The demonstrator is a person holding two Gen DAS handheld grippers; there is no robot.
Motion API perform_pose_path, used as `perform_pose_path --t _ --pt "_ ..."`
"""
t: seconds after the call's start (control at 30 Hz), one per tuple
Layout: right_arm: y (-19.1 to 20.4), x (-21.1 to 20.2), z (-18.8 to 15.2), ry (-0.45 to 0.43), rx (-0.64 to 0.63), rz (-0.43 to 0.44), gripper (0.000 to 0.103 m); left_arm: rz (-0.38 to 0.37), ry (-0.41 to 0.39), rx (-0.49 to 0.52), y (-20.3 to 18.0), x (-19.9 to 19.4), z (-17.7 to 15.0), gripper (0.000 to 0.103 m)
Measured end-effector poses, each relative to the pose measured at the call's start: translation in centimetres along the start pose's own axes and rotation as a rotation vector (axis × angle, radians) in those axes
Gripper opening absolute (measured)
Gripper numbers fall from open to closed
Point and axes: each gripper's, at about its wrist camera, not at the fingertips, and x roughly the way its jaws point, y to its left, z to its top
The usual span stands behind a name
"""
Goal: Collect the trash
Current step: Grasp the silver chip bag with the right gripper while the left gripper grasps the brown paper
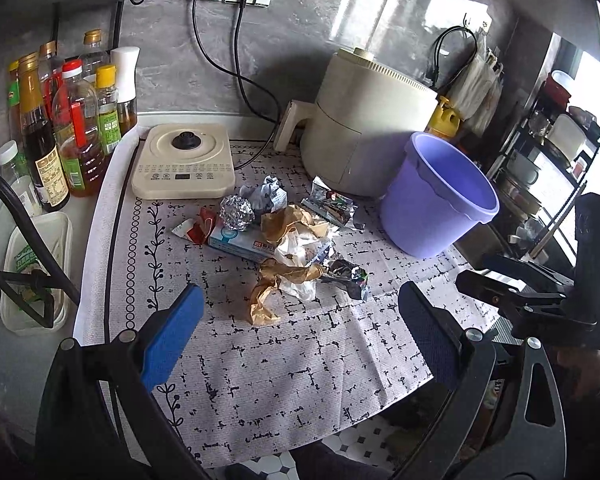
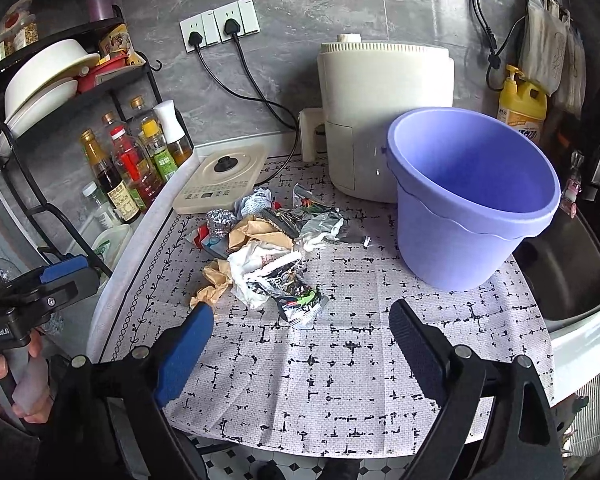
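While both grippers, left (image 1: 300, 312) and right (image 2: 300, 332), gape empty, the trash pile (image 1: 284, 236) lies just ahead.

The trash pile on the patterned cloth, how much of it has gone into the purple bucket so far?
Apparently none: what shows of the inside of the purple plastic bucket looks bare. In hand: nothing; the left gripper and right gripper are both open above the cloth. Left: the whole pile, including the crumpled foil ball, brown paper, white tissue, the blue-and-white carton and the shiny snack wrapper.
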Motion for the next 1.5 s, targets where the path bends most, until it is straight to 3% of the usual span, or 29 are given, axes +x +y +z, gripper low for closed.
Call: perform_pose_path --t 0.5,0.77,0.97,1.07,1.13,1.17,1.23,1.5 --pt "-2.5 6.2 0.5 0.122 -0.027 0.052 0.074 0.056 0.107 -0.055 1.5 7.6 -0.6 0.092" --pt "-2.6 9.3 0.8 0.177 -0.046 0.081 0.069 0.078 0.17 -0.104 3.0 11.6 -0.9 0.081" --pt "-2.1 11.7 1.1 0.212 -0.066 0.108 0.065 0.076 0.217 -0.08 2.9 14.4 -1.2 0.072" --pt "-1.6 12.9 1.0 0.233 -0.075 0.123 0.063 0.069 0.267 -0.098 3.3 15.7 -1.8 0.05" --pt "-1.2 13.5 0.9 0.244 -0.086 0.133 0.062 0.094 0.271 -0.093 3.5 15.8 -2.1 0.024" --pt "-0.9 13.8 0.9 0.249 -0.091 0.137 0.062 0.09 0.277 -0.1 3.7 15.8 -2.1 0.018" --pt "-0.5 14.5 0.7 0.257 -0.097 0.142 0.062 0.086 0.272 -0.116 4.2 15.5 -2.0 0.014" --pt "1.1 16.9 0.2 0.28 -0.154 0.117 0.062 0.11 0.23 -0.133 5.5 12.1 -2.3 0.014"
